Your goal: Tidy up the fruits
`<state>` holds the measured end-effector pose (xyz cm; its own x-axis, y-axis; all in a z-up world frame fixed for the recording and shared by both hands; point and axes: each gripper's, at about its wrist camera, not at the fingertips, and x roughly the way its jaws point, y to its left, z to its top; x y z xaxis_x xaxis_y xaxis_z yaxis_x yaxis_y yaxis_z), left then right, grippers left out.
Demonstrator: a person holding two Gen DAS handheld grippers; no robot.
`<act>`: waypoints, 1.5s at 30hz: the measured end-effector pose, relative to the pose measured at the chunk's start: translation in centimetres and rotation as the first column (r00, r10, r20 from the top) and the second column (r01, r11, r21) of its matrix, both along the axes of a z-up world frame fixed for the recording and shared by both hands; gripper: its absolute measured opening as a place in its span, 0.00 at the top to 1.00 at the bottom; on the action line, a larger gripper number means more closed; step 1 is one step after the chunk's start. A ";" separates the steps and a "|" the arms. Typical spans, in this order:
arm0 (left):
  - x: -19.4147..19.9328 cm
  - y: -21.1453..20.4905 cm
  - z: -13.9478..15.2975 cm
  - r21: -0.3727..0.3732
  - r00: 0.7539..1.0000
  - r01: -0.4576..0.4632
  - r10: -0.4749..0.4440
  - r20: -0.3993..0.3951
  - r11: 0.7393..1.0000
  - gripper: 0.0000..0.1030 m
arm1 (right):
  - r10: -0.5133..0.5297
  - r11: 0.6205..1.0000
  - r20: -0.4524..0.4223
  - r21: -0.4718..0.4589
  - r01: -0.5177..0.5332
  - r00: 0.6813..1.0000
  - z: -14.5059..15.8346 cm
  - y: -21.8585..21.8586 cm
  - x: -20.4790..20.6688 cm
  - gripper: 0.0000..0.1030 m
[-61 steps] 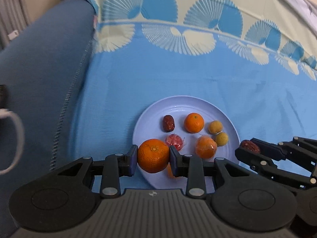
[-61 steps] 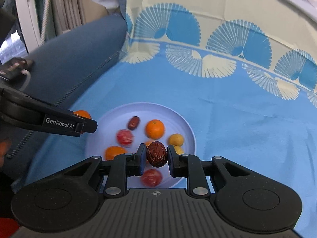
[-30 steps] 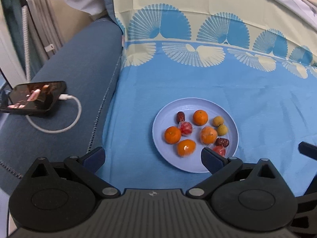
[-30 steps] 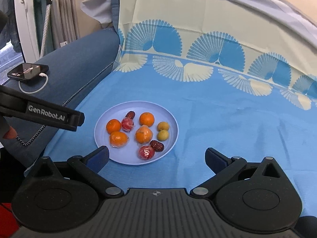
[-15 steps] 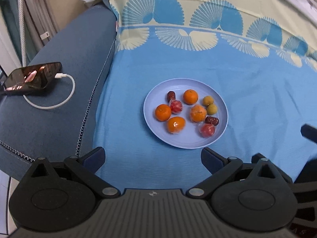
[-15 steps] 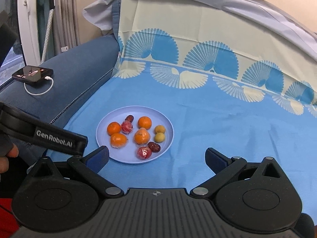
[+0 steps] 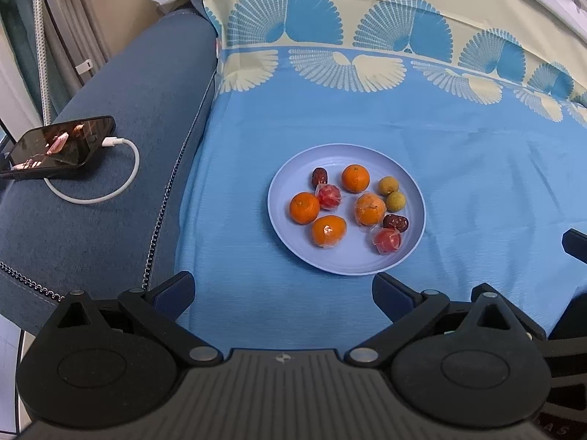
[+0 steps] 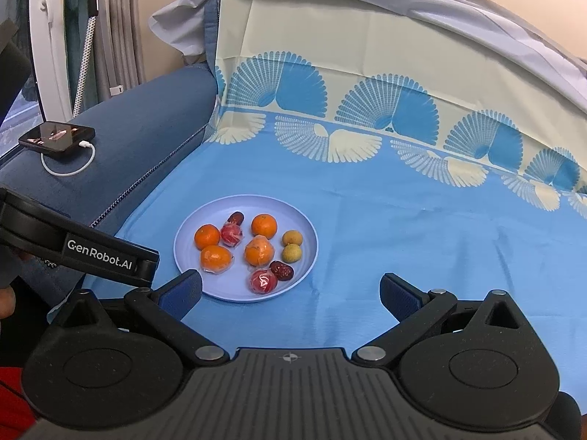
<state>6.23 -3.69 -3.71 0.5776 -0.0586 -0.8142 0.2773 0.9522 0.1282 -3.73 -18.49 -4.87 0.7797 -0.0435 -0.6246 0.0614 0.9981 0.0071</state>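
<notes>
Between the fingers of the left gripper (image 7: pixel 282 295): nothing but blue cloth (image 7: pixel 477 168), jaws spread wide and empty. Same deal on the right gripper (image 8: pixel 291 289), wide and holding nothing, with plain cloth under it.

Just ahead of the left tips, slightly to the right: a pale blue plate (image 7: pixel 290 245) lying flat on the cloth, near rim almost level with the right fingertip. Seen from the right gripper, sits ahead and left, near rim just past the left fingertip.

On the plate, all fruit inside the rim:
- three bare or wrapped oranges up front and centre, nearest one (image 7: pixel 329 231) in clear film
- another wrapped orange (image 7: pixel 369 209) mid-plate, bare orange (image 7: pixel 355 178) at the far side
- two red wrapped fruits, one near (image 7: pixel 386 240), one touching the left orange (image 7: pixel 328 196)
- two dark red dates (image 7: pixel 395 222), one near the right rim, one far left
- two small yellow-green round fruits (image 7: pixel 392 192) touching each other by the far-right rim

Loads of open cloth right of and beyond the plate, up to the fan-pattern border. Left of the left gripper: cloth edge, then a dark blue sofa arm (image 7: pixel 121 117) with a phone (image 7: pixel 58 146) and white cable (image 7: pixel 106 190), well apart from the plate. Left gripper's side visible low-left from the right camera, just beside the plate's near-left rim.
</notes>
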 end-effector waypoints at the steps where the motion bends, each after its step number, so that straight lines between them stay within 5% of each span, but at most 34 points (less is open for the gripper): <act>1: 0.0 0.0 0.0 0.000 1.000 0.000 0.000 -0.001 1.000 0.00 | 0.000 1.000 -0.001 0.001 0.000 1.000 0.0 0.0 0.0 0.01; 45: 0.3 -0.3 0.5 0.018 1.000 0.008 -0.008 0.007 1.000 0.00 | 0.014 1.000 -0.014 -0.005 -0.014 1.000 -0.1 0.1 0.2 0.01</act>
<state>6.53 -3.99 -3.23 0.5828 -0.0487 -0.8112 0.2840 0.9474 0.1472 -3.51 -18.42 -4.96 0.7713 -0.0355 -0.6355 0.0473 0.9989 0.0016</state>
